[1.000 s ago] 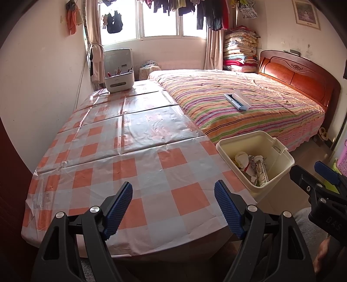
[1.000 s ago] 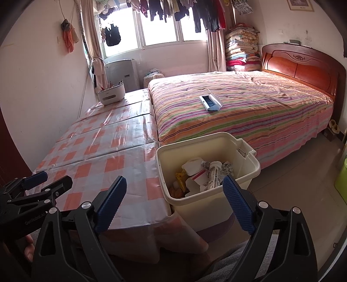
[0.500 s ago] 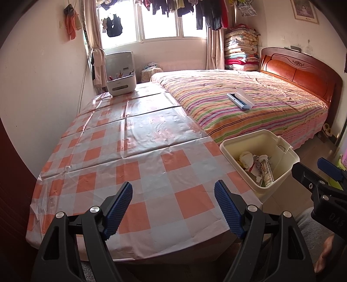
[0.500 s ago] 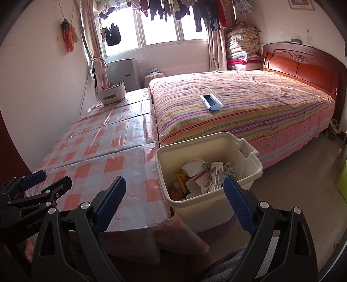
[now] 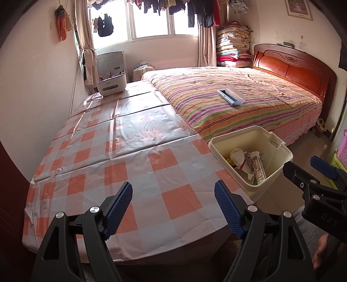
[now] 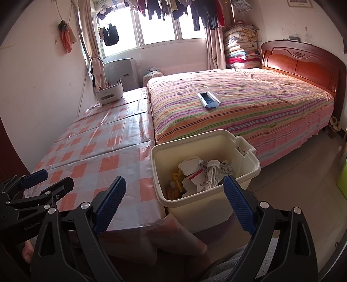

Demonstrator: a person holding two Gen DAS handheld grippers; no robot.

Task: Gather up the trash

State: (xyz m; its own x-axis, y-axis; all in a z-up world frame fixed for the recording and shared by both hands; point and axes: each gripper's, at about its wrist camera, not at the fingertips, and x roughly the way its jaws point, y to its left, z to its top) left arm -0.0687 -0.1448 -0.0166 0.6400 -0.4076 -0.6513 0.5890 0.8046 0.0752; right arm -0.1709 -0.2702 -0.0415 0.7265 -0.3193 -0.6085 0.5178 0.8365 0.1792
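Both grippers hovered with fingers spread, nothing between them: left gripper (image 5: 173, 208) over the checked counter (image 5: 121, 156), right gripper (image 6: 174, 202) just short of the cream bin (image 6: 249, 171). Trash (image 6: 201, 173) sat inside the bin, at the counter's corner beside the bed (image 6: 238, 108). Lower pieces were buried and unreadable; the bin's base was hidden behind the fingers.

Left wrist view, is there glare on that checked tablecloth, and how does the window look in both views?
Left wrist view: the checked tablecloth shines with whitish glare across its middle, and the window is blown out. Right wrist view: the window is overexposed too, hanging clothes in silhouette; fisheye bends the walls in both.
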